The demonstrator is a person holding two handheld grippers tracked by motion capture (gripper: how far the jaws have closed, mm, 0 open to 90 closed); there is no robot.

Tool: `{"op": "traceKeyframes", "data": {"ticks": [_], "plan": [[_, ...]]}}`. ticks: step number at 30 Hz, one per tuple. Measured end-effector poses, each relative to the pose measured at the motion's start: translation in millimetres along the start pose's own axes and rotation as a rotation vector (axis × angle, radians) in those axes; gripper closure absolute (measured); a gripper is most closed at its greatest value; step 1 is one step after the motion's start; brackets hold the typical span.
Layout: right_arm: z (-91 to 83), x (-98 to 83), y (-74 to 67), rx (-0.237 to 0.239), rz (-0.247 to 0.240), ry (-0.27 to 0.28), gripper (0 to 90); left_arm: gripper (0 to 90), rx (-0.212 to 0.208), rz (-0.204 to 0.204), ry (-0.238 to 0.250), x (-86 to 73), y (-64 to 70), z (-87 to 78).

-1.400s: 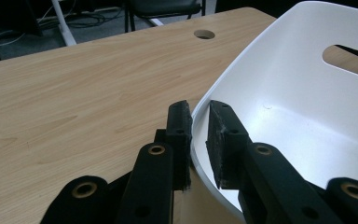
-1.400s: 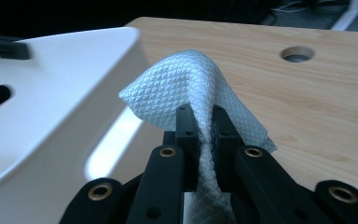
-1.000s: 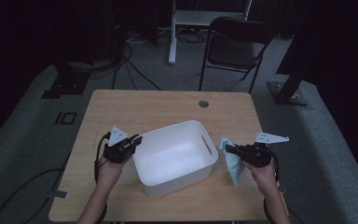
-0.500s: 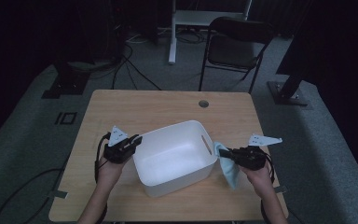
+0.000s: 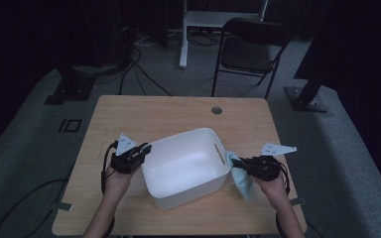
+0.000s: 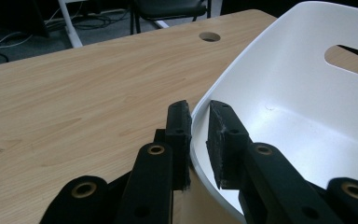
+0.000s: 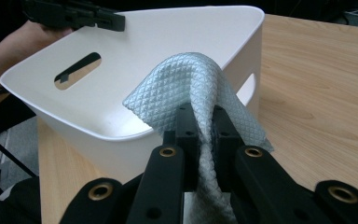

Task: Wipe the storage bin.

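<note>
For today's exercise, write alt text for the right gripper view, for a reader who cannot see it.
The right claw is shut on a pale blue cloth, holding it up against the near rim of a white tub on a wooden table. At the tub's far rim, the left claw holds the wall.

My left gripper [image 5: 146, 148] is matt black, with a pale grey three-cornered plate on top and a black cable looping back round my wrist. My right gripper [image 5: 236, 162] is the same build, its grey plate drawn out to a long point. Seen close, each gripper has two flat black links set with brass-ringed pivot holes, and small dark screw holes in the blocks above them. The pads [image 6: 221, 135] on the left gripper are rough and frayed at the edges. My forearms are bare, with no sleeves.
</note>
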State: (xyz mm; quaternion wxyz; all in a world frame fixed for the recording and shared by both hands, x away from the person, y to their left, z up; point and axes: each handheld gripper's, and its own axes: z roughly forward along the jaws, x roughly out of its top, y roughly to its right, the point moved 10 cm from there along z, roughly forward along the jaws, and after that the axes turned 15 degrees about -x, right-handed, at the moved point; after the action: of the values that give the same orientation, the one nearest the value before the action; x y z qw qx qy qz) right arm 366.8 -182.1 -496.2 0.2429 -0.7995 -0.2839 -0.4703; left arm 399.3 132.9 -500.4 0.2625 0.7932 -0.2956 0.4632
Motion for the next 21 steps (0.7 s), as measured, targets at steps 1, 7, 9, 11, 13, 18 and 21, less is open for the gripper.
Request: {"op": "traceKeyframes", "data": {"ticks": [1,7,9,11,13,18,21], "plan": [[0.7,-0.8,0.7,-0.004,0.0,-0.004,85.4,79.4,0.0,0.0,-0.001,0.0,0.0,0.0],[7.5,-6.7,1.9,-0.01,0.002,-0.027,85.5,79.3,-0.001,0.001,-0.004,0.0,-0.3,0.0],[10.1,-8.6,2.5,-0.008,0.005,-0.036,85.5,79.4,-0.005,0.001,-0.005,-0.1,-0.5,0.0],[11.1,-8.4,3.5,-0.006,0.002,-0.042,85.4,79.3,-0.007,0.003,-0.007,-0.1,-0.5,-0.1],[8.7,-3.5,5.5,-0.009,0.007,-0.027,85.5,79.3,-0.008,0.004,-0.007,-0.1,-0.7,-0.2],[9.6,6.2,3.8,-0.02,-0.024,-0.011,85.6,79.4,-0.01,-0.003,-0.005,0.1,-0.8,0.4],[16.8,0.5,6.5,-0.021,-0.021,-0.038,85.8,79.3,-0.007,-0.005,-0.004,0.1,-0.9,0.5]]}}
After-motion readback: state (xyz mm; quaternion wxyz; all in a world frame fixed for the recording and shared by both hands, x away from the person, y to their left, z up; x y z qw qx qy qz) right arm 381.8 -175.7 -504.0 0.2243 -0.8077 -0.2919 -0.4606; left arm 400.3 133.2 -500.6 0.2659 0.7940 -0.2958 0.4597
